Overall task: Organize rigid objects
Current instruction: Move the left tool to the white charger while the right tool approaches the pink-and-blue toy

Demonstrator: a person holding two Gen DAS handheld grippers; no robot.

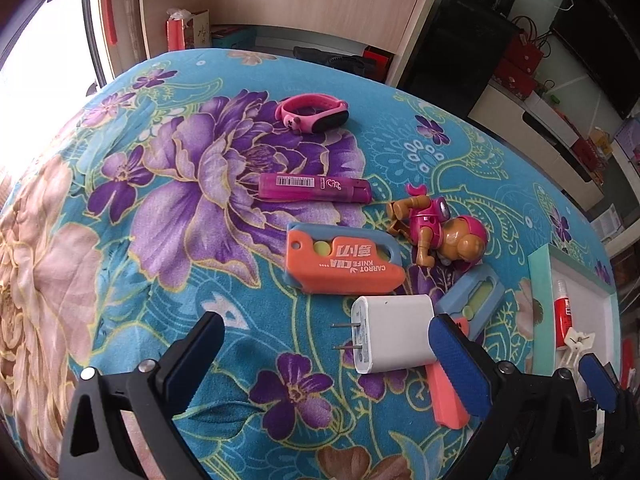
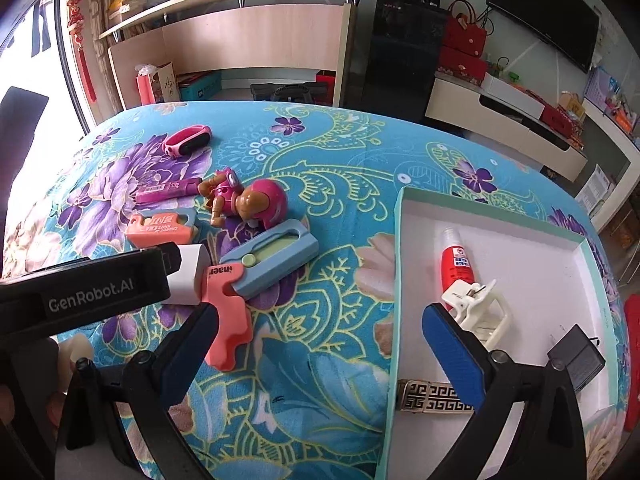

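Note:
My left gripper [image 1: 324, 344] is open and empty, low over the floral cloth, with a white charger plug [image 1: 394, 334] near its right finger. Beyond lie an orange carrot knife toy [image 1: 340, 264], a pink marker [image 1: 314, 187], a pink watch [image 1: 312, 114], a toy dog figure [image 1: 436, 232] and a blue and coral toy gun [image 2: 256, 276]. My right gripper [image 2: 320, 336] is open and empty at the left edge of a white tray [image 2: 532, 248]. The tray holds a red glue bottle [image 2: 454, 260], a white clip [image 2: 480, 308], a black adapter [image 2: 576, 356] and a patterned buckle [image 2: 428, 396].
The table carries a blue floral cloth [image 1: 120, 280]. Behind it stand a wooden shelf unit [image 2: 248, 44], a black cabinet [image 2: 400, 52] and a low white TV stand [image 2: 504, 120]. The left gripper's body [image 2: 88, 284] shows at the left of the right wrist view.

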